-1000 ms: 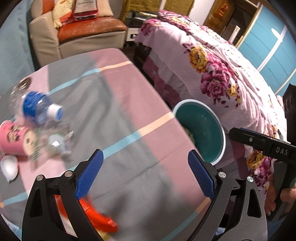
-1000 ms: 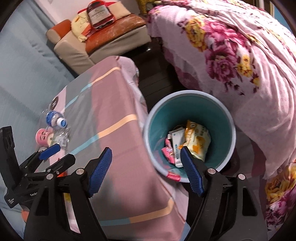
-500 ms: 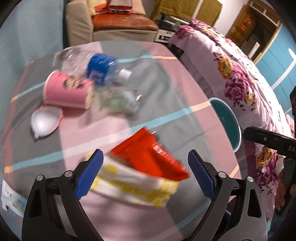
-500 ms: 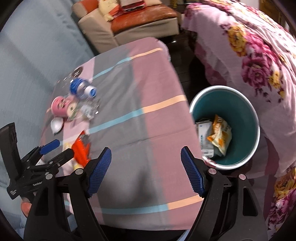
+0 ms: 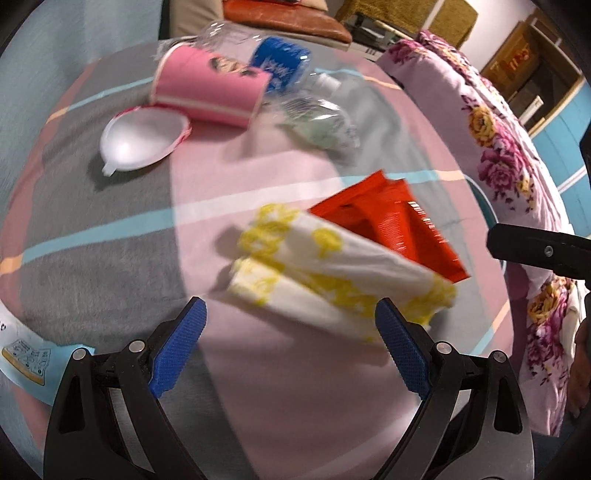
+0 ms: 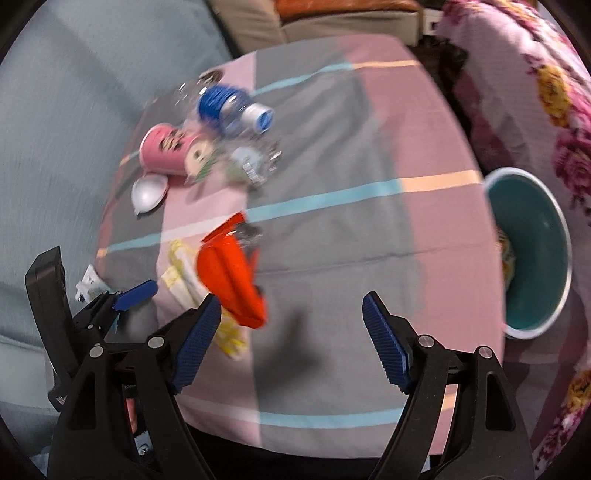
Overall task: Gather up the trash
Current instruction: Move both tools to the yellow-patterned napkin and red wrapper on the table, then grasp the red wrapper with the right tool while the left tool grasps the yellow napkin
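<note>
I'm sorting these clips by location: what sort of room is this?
Most likely a bedroom or bed-sitting room at home: a bed under a floral bedspread, a cushioned armchair, and a cloth-covered table strewn with trash.

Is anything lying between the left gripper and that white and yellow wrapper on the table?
Nothing visible does. The left gripper is open just short of the white and yellow wrapper, with only bare tablecloth between; the red packet lies behind it.

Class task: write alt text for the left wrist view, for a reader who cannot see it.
The open left gripper hangs over a white-and-yellow wrapper lying partly on a red packet, on a striped tablecloth. Further off lie a tipped pink cup, a white lid and a crushed bottle.
</note>
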`<action>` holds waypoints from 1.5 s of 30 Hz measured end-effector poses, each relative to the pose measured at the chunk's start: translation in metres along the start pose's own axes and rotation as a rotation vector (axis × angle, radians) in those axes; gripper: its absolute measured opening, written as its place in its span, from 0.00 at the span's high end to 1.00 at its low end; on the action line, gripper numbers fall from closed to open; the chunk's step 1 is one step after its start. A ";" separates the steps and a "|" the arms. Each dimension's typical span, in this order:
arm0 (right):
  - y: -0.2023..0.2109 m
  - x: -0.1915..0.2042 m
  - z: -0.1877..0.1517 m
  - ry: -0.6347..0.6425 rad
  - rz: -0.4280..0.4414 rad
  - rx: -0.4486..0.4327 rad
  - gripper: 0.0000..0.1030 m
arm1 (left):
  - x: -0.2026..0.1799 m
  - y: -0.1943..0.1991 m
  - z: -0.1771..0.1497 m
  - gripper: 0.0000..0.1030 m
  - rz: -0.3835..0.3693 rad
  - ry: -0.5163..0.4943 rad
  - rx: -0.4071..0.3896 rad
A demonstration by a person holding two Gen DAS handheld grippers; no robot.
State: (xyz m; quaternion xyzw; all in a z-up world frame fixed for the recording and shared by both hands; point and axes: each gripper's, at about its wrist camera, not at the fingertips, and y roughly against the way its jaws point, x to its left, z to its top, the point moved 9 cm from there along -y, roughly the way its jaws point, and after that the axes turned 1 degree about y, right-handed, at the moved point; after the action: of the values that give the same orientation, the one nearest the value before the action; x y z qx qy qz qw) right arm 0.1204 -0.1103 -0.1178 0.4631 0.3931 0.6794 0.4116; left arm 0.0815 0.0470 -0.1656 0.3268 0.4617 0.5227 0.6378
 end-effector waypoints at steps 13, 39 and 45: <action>-0.056 0.036 0.012 -0.001 0.108 0.082 0.64 | 0.019 0.001 -0.004 0.08 -0.001 -0.002 -0.013; 0.024 -0.067 0.009 -0.097 0.039 -0.158 0.79 | -0.056 -0.031 0.014 0.07 0.033 0.074 0.082; 0.032 -0.093 0.004 -0.144 0.062 -0.189 0.79 | -0.079 -0.041 0.019 0.40 0.171 -0.075 0.058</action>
State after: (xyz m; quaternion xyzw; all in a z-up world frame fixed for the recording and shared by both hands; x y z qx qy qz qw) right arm 0.1395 -0.2071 -0.1160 0.4820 0.2822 0.6908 0.4592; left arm 0.1115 -0.0379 -0.1758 0.4027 0.4231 0.5490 0.5978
